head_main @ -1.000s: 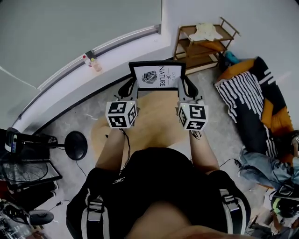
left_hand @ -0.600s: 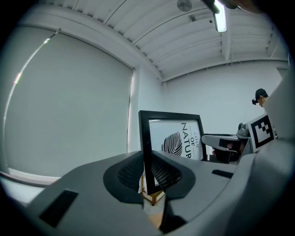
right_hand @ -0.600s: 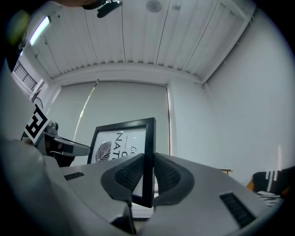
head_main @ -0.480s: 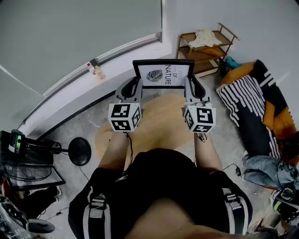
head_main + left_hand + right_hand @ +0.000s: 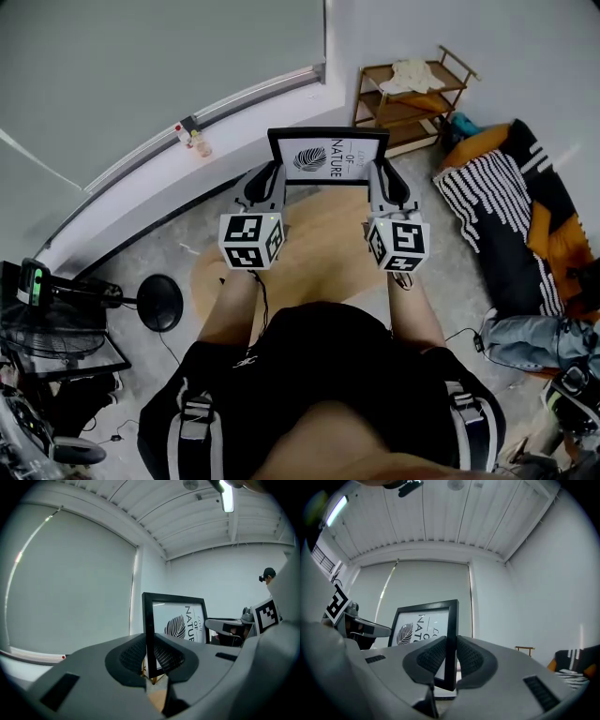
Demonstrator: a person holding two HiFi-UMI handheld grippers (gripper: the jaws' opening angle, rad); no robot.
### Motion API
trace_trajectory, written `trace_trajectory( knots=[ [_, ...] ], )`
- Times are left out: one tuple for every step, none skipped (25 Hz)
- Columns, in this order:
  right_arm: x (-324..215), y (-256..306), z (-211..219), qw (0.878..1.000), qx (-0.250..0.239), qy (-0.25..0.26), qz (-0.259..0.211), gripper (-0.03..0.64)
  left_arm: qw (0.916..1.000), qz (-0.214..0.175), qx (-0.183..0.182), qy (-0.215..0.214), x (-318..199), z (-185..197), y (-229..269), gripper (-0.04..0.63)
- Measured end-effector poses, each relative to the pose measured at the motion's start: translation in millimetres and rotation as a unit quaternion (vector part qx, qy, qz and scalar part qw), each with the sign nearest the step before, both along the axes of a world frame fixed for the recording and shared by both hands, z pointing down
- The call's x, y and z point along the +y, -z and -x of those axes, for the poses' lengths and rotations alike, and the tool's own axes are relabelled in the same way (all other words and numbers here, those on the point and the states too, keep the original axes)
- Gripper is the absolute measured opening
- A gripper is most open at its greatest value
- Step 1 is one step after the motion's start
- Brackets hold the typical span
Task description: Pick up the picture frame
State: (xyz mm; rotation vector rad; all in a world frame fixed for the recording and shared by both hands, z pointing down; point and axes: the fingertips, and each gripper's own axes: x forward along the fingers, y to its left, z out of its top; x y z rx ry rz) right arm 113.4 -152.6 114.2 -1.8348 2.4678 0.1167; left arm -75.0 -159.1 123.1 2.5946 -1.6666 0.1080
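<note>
Left gripper [image 5: 271,181], right gripper [image 5: 382,178] clamping frame [image 5: 328,157], shelf [image 5: 392,101]

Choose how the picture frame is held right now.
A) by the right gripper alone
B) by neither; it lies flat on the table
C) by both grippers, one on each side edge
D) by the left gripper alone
C: the left gripper and the right gripper each clamp one side edge of the upright picture frame.
</note>
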Motion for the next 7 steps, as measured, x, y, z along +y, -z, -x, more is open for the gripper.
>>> trace_trajectory(
  knots=[
    [1.0,-0.8,0.5,1.000,0.000,0.000,0.001,0.083,1.0000,0.001,0.000,-0.001,0.9,0.5,-0.3,0.066],
    [1.8,-1.5,1.1,1.000,-0.001,0.000,0.002,0.084,1.0000,0.001,0.000,-0.001,1.7,1.1,-0.6,0.066],
    [1.7,-2.0,1.7,1.000,-0.002,-0.001,0.004,0.083,1.0000,0.002,0.000,-0.002,1.7,1.8,-0.6,0.066],
    [0.8,-2.0,2.6,1.000,-0.003,-0.001,0.005,0.083,1.0000,0.003,0.000,-0.002,0.8,2.8,-0.2,0.066],
    [-0.4,-2.0,3.8,1.000,-0.005,-0.001,0.007,0.083,1.0000,0.004,-0.001,-0.003,-0.3,4.2,0.0,0.066],
    [-1.6,-2.2,5.3,1.000,-0.006,-0.002,0.009,0.083,1.0000,0.006,-0.001,-0.003,-1.5,5.7,0.1,0.066],
    [-2.8,-2.4,6.9,1.000,-0.007,-0.002,0.010,0.083,1.0000,0.007,-0.001,-0.004,-2.5,7.4,0.1,0.066]
  ],
)
